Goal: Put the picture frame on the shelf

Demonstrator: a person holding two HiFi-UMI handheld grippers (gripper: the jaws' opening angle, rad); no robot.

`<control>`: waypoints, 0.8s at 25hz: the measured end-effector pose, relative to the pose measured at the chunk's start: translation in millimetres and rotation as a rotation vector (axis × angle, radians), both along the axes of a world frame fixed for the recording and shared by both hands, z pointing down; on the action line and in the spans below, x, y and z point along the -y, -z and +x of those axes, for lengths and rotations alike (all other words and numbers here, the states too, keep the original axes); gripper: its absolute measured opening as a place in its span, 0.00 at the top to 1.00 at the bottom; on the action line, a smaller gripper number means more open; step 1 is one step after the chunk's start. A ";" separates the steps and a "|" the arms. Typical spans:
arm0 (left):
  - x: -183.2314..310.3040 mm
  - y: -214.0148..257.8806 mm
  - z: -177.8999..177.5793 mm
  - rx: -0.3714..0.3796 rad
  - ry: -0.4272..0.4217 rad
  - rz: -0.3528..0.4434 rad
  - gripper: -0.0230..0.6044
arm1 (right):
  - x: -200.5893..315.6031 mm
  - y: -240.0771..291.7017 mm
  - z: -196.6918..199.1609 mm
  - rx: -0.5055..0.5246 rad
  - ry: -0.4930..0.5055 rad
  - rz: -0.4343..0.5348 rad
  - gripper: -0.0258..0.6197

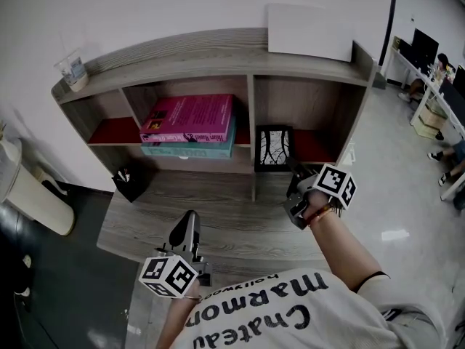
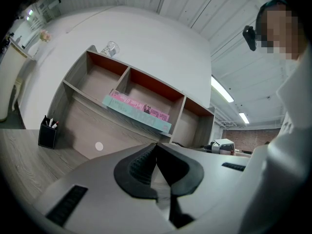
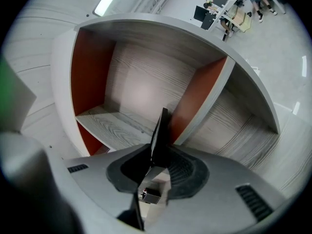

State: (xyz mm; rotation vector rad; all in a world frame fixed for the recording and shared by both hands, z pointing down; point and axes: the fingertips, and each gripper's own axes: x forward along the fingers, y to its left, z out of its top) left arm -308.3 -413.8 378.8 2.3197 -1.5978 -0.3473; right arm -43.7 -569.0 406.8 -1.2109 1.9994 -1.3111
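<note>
The picture frame (image 1: 274,148), black with a white branch-like pattern, stands upright at the front of the shelf's (image 1: 218,49) right compartment, beside the middle divider. My right gripper (image 1: 294,173) reaches level to the frame's lower right side. In the right gripper view the frame (image 3: 160,130) shows edge-on between the dark pads (image 3: 187,172), and the jaws stand slightly apart around it. My left gripper (image 1: 190,222) hangs back over the desk, its pads (image 2: 141,167) meeting at the tip with nothing between them.
A pink book (image 1: 190,116) lies on a teal book (image 1: 192,150) in the middle compartment. A black pen holder (image 1: 129,183) stands on the desk (image 1: 232,217) at the left. A glass (image 1: 73,69) and a white board (image 1: 309,29) sit on the shelf top.
</note>
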 end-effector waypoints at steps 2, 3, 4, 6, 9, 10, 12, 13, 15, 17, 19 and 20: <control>0.5 -1.2 -2.0 -0.002 0.003 -0.003 0.94 | 1.3 1.8 0.2 -0.026 -0.005 0.005 0.81; 0.9 -2.1 -3.0 -0.005 0.004 -0.005 0.94 | 2.1 2.3 0.2 -0.039 -0.009 0.007 0.81; 1.3 -2.7 -3.8 -0.008 0.005 -0.007 0.94 | 3.0 2.7 0.1 -0.050 -0.011 0.007 0.81; 2.1 -2.9 -4.5 -0.011 0.004 -0.008 0.94 | 4.9 2.6 -0.4 -0.065 -0.016 0.001 0.81; 2.9 -1.4 -5.4 -0.013 0.002 -0.006 0.94 | 7.7 2.4 -0.2 -0.082 -0.021 -0.014 0.81; 3.3 -0.8 -6.4 -0.014 0.003 -0.005 0.94 | 9.1 3.3 -0.1 -0.092 -0.022 -0.014 0.82; 3.4 -0.8 -8.8 -0.017 0.007 -0.006 0.94 | 11.5 5.3 0.2 -0.112 -0.023 -0.013 0.82; 2.8 -1.2 -10.2 -0.018 0.010 -0.008 0.94 | 12.2 5.7 0.4 -0.118 -0.023 -0.014 0.82; 1.1 -1.7 -13.0 -0.020 0.017 -0.010 0.94 | 13.5 6.2 0.5 -0.127 -0.021 -0.018 0.81; -0.3 -1.5 -14.4 -0.022 0.021 -0.008 0.94 | 14.9 6.8 0.3 -0.134 -0.020 -0.019 0.81; -1.7 -1.0 -14.8 -0.022 0.022 -0.004 0.94 | 15.8 7.1 0.5 -0.142 -0.022 -0.017 0.81; -2.3 -0.5 -15.1 -0.021 0.023 -0.002 0.94 | 16.3 7.3 0.7 -0.149 -0.022 -0.015 0.81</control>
